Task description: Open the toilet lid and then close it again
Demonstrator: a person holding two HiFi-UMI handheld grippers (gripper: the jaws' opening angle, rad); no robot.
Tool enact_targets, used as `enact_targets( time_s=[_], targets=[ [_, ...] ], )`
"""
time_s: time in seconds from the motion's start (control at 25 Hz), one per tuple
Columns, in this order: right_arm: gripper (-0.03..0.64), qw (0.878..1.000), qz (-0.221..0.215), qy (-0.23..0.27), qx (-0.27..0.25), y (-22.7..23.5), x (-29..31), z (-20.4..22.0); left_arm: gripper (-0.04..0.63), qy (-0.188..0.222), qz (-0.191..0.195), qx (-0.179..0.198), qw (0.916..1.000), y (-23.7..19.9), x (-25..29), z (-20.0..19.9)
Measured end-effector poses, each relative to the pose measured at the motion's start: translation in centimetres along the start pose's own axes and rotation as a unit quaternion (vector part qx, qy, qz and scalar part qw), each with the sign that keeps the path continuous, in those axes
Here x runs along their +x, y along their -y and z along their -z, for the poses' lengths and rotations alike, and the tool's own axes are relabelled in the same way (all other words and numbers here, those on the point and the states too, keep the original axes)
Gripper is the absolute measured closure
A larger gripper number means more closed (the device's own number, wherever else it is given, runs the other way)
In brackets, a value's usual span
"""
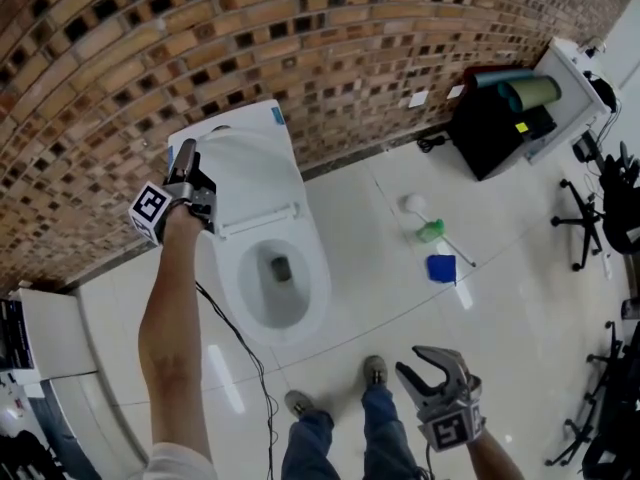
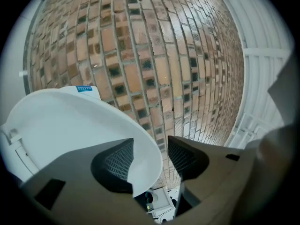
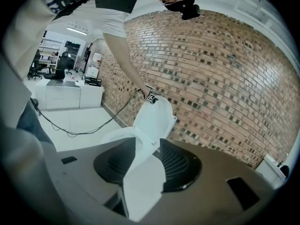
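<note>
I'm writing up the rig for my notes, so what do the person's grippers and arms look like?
Both the left gripper and right gripper are grey, with two curved jaws and dark ribbed pads. Each carries a white cube printed with black square markers. A thin black cable runs from the left one. The left arm is bare below a short white sleeve.

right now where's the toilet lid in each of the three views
Head view: the toilet lid stands raised, upper left of centre, with the left hand-held gripper at its left edge.
Left gripper view: the lid fills the lower left, its rim between the open jaws.
Right gripper view: the lid is at centre, small, raised above the bowl.
Shared landmark: the brick wall behind the lid in all three.
</note>
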State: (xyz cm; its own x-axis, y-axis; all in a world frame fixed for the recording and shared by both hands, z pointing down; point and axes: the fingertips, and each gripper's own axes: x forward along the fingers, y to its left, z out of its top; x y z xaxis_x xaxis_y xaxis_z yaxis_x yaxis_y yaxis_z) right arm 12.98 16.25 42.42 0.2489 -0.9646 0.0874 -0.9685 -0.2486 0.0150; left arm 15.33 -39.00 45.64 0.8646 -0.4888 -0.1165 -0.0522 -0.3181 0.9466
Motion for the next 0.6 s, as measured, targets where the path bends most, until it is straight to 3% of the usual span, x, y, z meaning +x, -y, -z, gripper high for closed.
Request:
enact_targets(
  time_s=[0.08,0.2,0.32,0.4,0.48,0.6],
  targets=[
    [0.449,1.0,-0.018,0.002,-0.009,-0.1,-0.5,0.2,0.37,-0.01,0.018,0.014,0.9997,1.3,-1.7,0.8],
    [0.449,0.998,-0.051,-0.004,-0.021,-0.4,-0.7,-0.4,0.37,-0.03,0.077,0.055,0.9951,6.1,-5.9,2.9],
    [0.449,0.994,-0.092,-0.031,-0.049,-0.9,-0.1,-2.8,0.37,-0.055,0.083,0.138,0.9855,10.9,-12.4,5.5],
    [0.449,0.987,-0.123,-0.078,-0.069,-1.2,0.4,-4.1,0.37,-0.077,0.09,0.242,0.963,14.9,-16.8,7.4],
    [0.449,0.984,-0.147,-0.084,-0.063,-1.6,1.7,-6.5,0.37,-0.095,0.12,0.339,0.9282,20.0,-20.2,9.6],
    [0.449,0.982,-0.176,-0.053,-0.044,-2.5,3.9,-10.5,0.37,-0.126,0.118,0.451,0.8758,25.3,-24.7,12.7]
  ],
)
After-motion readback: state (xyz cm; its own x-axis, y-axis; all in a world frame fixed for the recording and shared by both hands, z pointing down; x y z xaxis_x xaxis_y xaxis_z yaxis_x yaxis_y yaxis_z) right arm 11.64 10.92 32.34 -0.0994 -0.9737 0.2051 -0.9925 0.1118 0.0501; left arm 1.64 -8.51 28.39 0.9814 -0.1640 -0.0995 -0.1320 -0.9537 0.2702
